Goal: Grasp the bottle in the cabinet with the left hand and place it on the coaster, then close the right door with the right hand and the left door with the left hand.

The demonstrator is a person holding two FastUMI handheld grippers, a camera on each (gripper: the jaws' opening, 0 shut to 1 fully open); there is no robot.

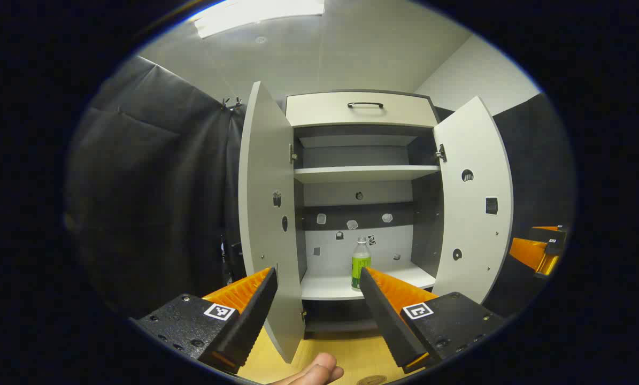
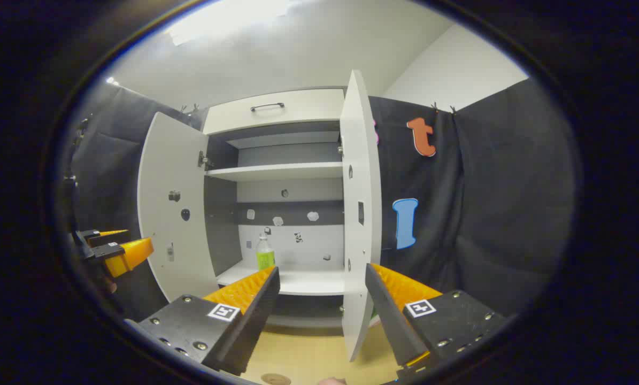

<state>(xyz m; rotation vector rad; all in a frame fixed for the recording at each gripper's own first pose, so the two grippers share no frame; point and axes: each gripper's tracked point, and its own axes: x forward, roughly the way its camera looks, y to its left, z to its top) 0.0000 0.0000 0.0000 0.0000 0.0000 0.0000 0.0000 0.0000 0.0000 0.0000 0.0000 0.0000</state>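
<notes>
Clear plastic with a green label and a pale cap: the bottle [image 1: 361,262] stands upright near the middle of the cabinet's [image 1: 360,109] lowest shelf [image 1: 330,286], well apart from both side walls. I judge it light and stiff enough, though a thin plastic wall may give under a hard squeeze and the smooth label could slip; the best hold looks to be across the labelled body, below the shoulder, not up at the narrow neck. The left hand-held gripper [image 1: 317,278] hangs in front of the open cabinet with its fingers spread wide and nothing between them, the bottle sitting farther off, near its right finger in the left gripper view. The right hand-held gripper [image 2: 322,275] is likewise spread and empty, held out before the right door [image 2: 361,214], whose edge stands between its fingers in the right gripper view. Both the left door [image 1: 263,214] and the right one are swung fully outward, so neither closing step is done yet. Below, a yellowish wooden desk [image 1: 351,355] carries a round brownish coaster [image 1: 371,380] at its near edge, close beside a fingertip [image 1: 319,371] of the person. Black cloth drapes the booth on either side, a white wall rises behind, and a bright ceiling light glares overhead. A drawer with a dark handle [image 1: 365,105] tops the cabinet.
</notes>
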